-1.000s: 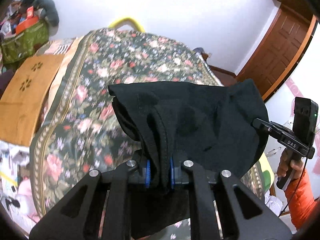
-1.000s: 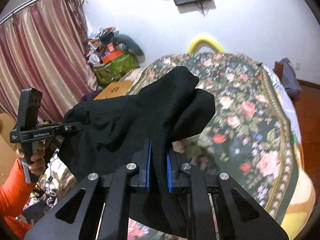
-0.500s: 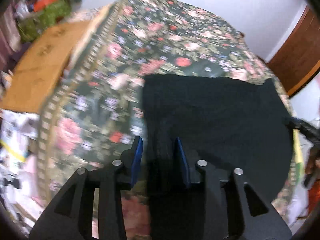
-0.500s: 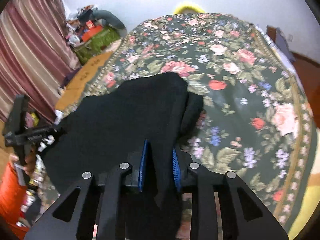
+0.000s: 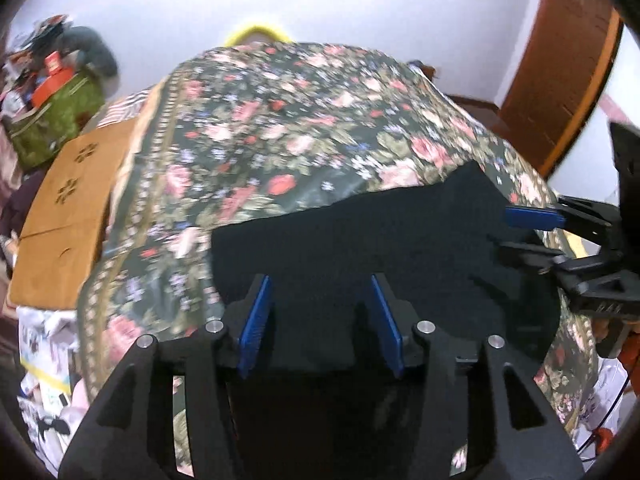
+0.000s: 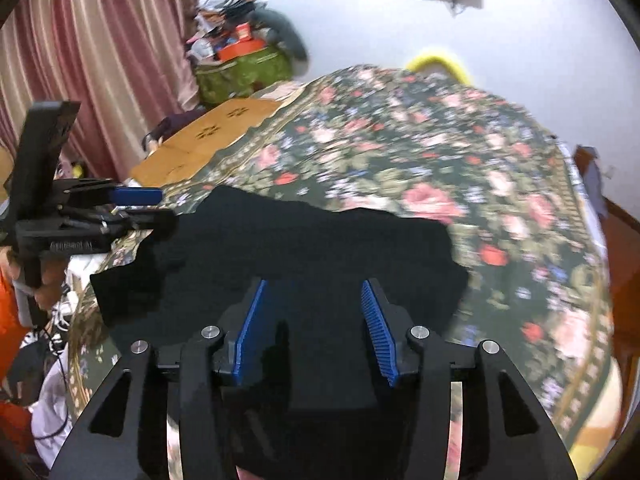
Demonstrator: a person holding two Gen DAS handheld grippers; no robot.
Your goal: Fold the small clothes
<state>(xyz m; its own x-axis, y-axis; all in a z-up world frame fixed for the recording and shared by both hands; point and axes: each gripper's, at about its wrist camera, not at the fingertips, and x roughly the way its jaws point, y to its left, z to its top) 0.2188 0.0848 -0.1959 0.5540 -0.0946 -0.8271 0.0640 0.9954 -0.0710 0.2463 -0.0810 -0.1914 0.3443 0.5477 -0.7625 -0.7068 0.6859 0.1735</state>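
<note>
A small black garment (image 5: pixel 360 248) lies spread flat on the near edge of a floral bedspread (image 5: pixel 280 128); it also shows in the right wrist view (image 6: pixel 312 248). My left gripper (image 5: pixel 320 320) is open, its blue pads apart above the garment's near edge, holding nothing. My right gripper (image 6: pixel 316 320) is open too, over the garment's near edge. The right gripper shows at the right of the left wrist view (image 5: pixel 560 240), and the left gripper shows at the left of the right wrist view (image 6: pixel 120 208), each beside a side of the garment.
A brown cardboard box (image 5: pixel 68 196) stands left of the bed, with a green bag (image 5: pixel 56 116) of clutter behind it. Pink curtains (image 6: pixel 80 60) hang at the left. A wooden door (image 5: pixel 560 60) is at the right. A yellow hoop (image 5: pixel 256 34) shows behind the bed.
Both grippers lowered the black garment onto the bed and opened, letting go of it. The garment went from hanging bunched between them to lying flat.
</note>
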